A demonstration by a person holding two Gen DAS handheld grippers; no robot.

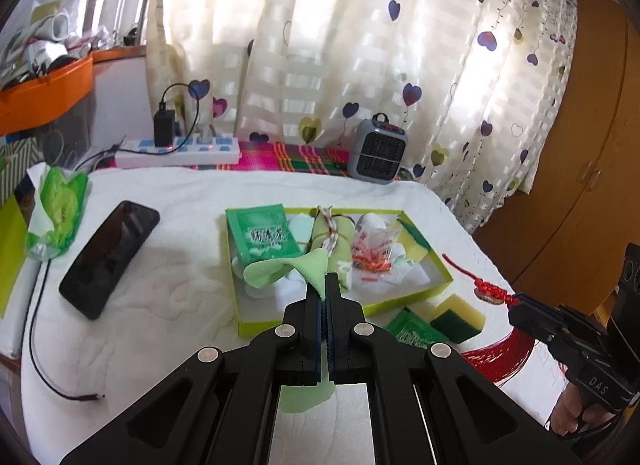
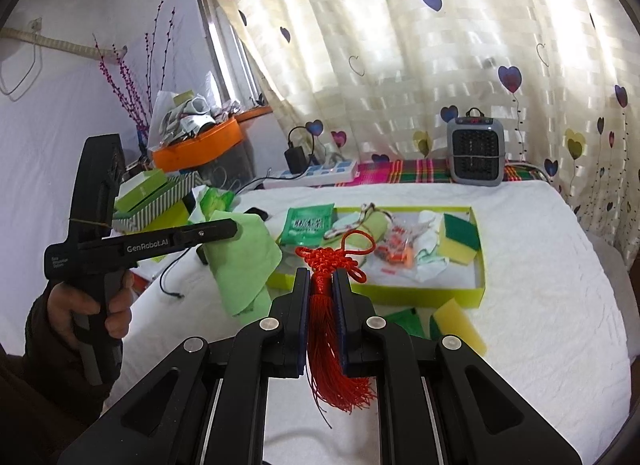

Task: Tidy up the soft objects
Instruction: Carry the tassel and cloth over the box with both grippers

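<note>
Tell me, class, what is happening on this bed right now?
A person is tidying soft items with a hand-held gripper in each hand. The left hand-held gripper is shut on a light green cloth, held above the bed. The right hand-held gripper is shut on a red knotted tassel. Ahead lies a lime-green tray already holding a sponge, packets and rolled cloths. Another sponge lies outside it.

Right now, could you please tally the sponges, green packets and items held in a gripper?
Sponges: 2, one in the box, one outside
Green packets: 2, and
Held items: 2, green cloth, red tassel
Total: 6
</note>
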